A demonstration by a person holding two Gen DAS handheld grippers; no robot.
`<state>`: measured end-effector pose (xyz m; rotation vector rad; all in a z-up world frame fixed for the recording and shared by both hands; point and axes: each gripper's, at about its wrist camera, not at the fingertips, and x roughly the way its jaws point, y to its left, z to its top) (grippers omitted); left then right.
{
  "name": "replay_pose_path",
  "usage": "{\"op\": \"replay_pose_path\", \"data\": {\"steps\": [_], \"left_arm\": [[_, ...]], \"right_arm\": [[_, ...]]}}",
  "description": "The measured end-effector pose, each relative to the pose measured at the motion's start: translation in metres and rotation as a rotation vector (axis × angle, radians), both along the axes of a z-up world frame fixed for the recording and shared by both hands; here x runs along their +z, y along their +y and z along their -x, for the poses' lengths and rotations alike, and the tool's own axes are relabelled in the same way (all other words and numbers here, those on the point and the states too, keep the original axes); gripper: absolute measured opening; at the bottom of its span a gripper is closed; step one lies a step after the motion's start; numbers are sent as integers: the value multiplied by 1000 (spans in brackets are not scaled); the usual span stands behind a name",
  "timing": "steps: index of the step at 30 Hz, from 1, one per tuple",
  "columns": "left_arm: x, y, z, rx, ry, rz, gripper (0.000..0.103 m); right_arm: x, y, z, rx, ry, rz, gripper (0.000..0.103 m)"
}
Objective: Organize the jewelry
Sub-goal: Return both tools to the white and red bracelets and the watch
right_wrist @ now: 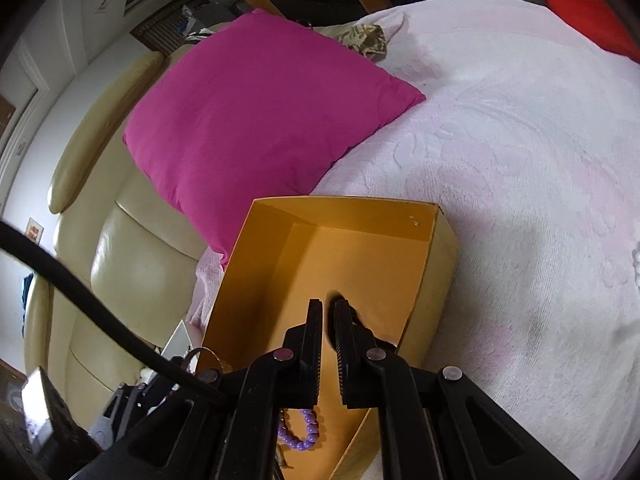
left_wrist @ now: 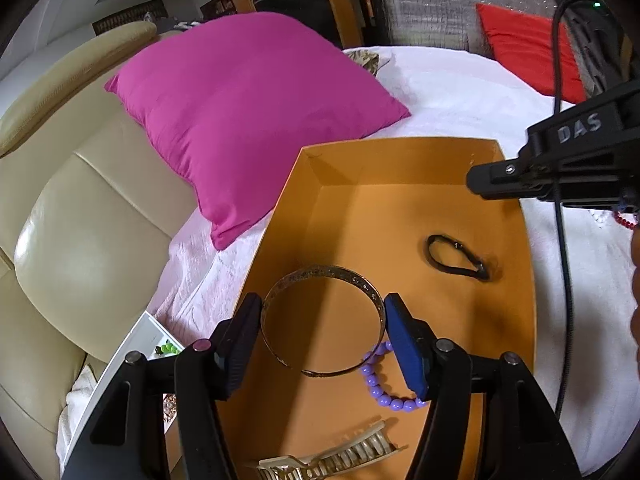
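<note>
An orange box (left_wrist: 360, 160) lies on the white bedspread. In the left wrist view my left gripper (left_wrist: 322, 306) grips a gold bangle (left_wrist: 320, 276) across its width above the box floor. In the box lie a black hair tie (left_wrist: 456, 256), a purple bead bracelet (left_wrist: 384, 394) and a beige hair claw (left_wrist: 336, 456). My right gripper (right_wrist: 328, 308) hovers over the box (right_wrist: 440, 248) with its fingers nearly closed and nothing visible between them; the purple bracelet (right_wrist: 300, 436) shows below it. The right gripper's body (left_wrist: 560, 160) enters the left view at the right.
A magenta pillow (left_wrist: 248, 112) rests left of the box against a cream leather headboard (left_wrist: 80, 220). A red pillow (left_wrist: 524, 52) lies at the far right. A white tray (left_wrist: 132, 352) with green beads sits at the left. Red and white beads (left_wrist: 616, 216) lie right of the box.
</note>
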<state>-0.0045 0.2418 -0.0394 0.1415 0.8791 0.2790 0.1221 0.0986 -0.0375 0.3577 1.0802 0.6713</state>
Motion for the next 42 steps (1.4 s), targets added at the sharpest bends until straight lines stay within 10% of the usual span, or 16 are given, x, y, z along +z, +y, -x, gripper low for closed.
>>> {"op": "replay_pose_path", "data": {"steps": [11, 22, 33, 42], "left_arm": [[35, -12, 14, -1, -77, -30, 67], [65, -84, 16, -122, -144, 14, 68], [18, -207, -13, -320, -44, 98, 69], [-16, -285, -57, -420, 14, 156, 69]], "right_arm": [[28, -46, 7, -67, -42, -115, 9], [51, -187, 48, -224, -109, -89, 9], [9, -410, 113, -591, -54, -98, 9], [-45, -486, 124, -685, 61, -117, 11]]}}
